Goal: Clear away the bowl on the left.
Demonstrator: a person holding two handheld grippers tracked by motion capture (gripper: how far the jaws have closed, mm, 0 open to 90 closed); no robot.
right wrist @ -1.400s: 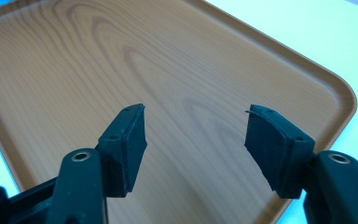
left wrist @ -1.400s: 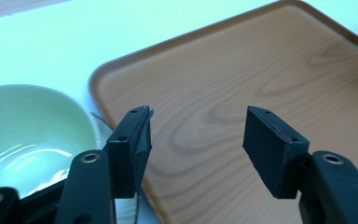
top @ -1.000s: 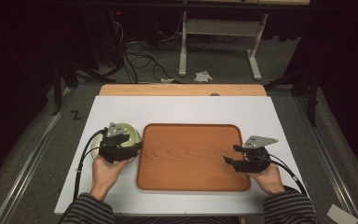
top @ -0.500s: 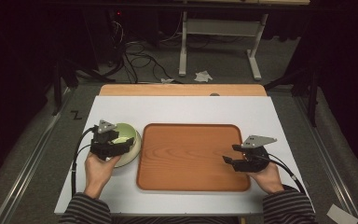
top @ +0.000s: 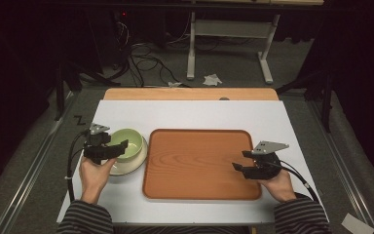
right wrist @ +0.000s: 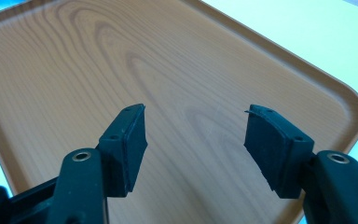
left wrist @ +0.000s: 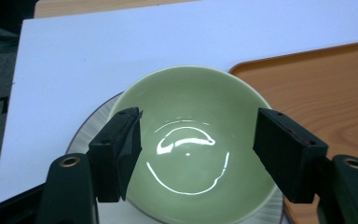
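A pale green bowl (top: 128, 142) (left wrist: 191, 140) sits on a white plate (top: 121, 168) (left wrist: 87, 135) at the left of the white table. My left gripper (top: 119, 148) (left wrist: 196, 154) hangs open just over the bowl's near side, its jaws wide apart above the hollow. A wooden tray (top: 199, 163) (right wrist: 121, 60) lies in the middle of the table with nothing on it. Above the tray's right part my right gripper (top: 239, 161) (right wrist: 195, 144) stands open, nothing between its jaws.
The white table (top: 195, 114) ends in a wooden strip (top: 190, 94) at the far side. Beyond it on the floor are cables (top: 143, 58), a metal stand (top: 226, 44) and a crumpled paper (top: 212, 79).
My left gripper has drawn back to the left and toward the person, off the bowl's centre to its near-left side. The right gripper has hardly moved.
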